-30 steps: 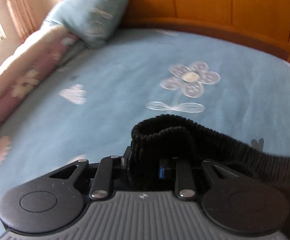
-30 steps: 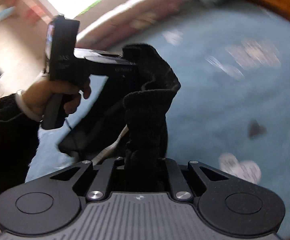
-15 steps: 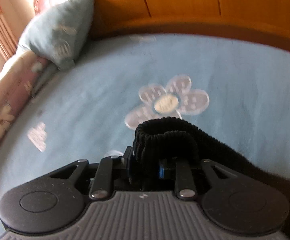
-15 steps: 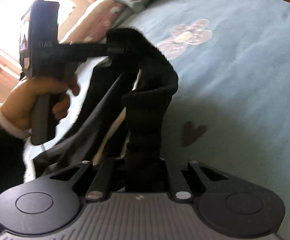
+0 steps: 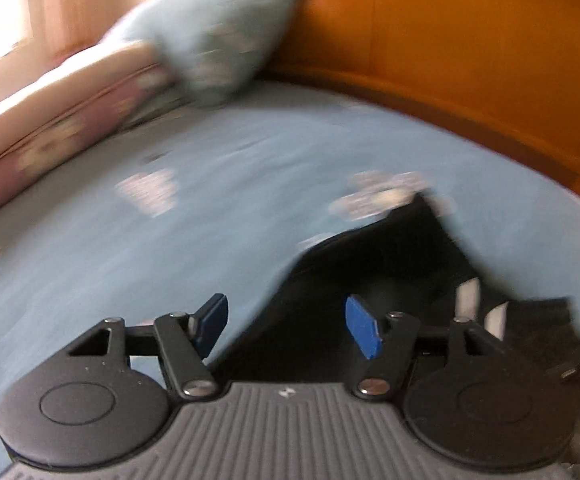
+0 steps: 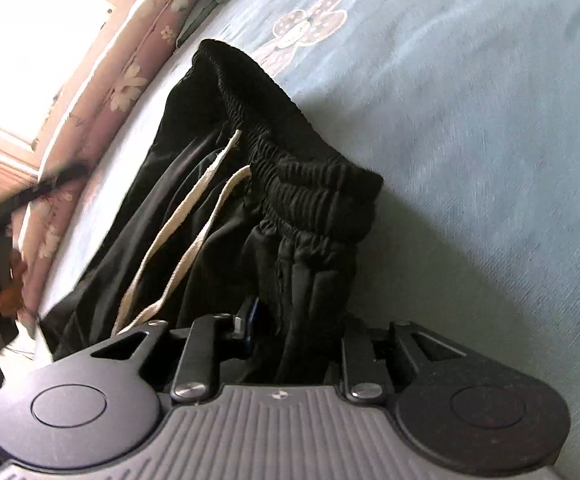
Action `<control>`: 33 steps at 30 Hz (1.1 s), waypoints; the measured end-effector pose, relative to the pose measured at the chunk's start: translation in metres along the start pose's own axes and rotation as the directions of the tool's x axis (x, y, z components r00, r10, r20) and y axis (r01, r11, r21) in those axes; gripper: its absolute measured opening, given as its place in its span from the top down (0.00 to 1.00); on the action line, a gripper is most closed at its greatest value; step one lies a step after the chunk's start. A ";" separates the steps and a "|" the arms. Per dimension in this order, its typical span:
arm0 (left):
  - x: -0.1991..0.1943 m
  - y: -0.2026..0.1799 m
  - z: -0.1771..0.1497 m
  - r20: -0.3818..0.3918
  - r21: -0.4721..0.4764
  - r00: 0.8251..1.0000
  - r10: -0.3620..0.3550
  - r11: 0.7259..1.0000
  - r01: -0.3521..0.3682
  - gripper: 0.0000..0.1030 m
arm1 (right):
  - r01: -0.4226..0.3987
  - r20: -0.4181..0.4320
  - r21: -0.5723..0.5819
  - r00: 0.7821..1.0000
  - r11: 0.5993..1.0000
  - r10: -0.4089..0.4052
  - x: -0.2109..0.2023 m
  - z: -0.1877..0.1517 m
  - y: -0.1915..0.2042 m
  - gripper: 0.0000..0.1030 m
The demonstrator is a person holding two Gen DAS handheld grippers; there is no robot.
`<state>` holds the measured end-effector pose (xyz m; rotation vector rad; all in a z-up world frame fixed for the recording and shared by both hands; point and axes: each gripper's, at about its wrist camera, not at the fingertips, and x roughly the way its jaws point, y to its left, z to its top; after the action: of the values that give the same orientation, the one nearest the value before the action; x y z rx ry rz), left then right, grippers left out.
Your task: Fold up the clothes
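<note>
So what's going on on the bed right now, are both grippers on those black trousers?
No. The left gripper has just opened and its blue pads hold nothing; the black trousers lie on the blue bedsheet, waistband towards the flower print. The right gripper has been opening too, but trouser cloth is between its jaws; whether the pads press on it is unclear. The cream drawstrings lie loose on the cloth.

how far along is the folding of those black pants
Early. Done: the black pants are laid on the blue bed sheet, waistband spread out, drawstrings showing. In hand: the left gripper has just opened and holds nothing; the right gripper's jaws have just been opening, with waistband fabric between them, though whether they grip it is unclear. Left: no fold shows yet, so all the folding.
</note>
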<state>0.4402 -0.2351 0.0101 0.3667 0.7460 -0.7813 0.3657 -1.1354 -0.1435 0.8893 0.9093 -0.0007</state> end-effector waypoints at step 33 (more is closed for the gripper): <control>-0.098 0.129 -0.052 -0.009 -0.256 0.953 0.302 0.921 -0.294 0.95 | 0.042 -0.005 -0.075 0.999 0.996 -0.042 0.005 -0.006 0.046 0.87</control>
<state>0.4653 -0.0711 0.0489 0.2276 0.7304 -0.3957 0.3813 -1.0993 -0.1176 0.8005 0.9286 0.0002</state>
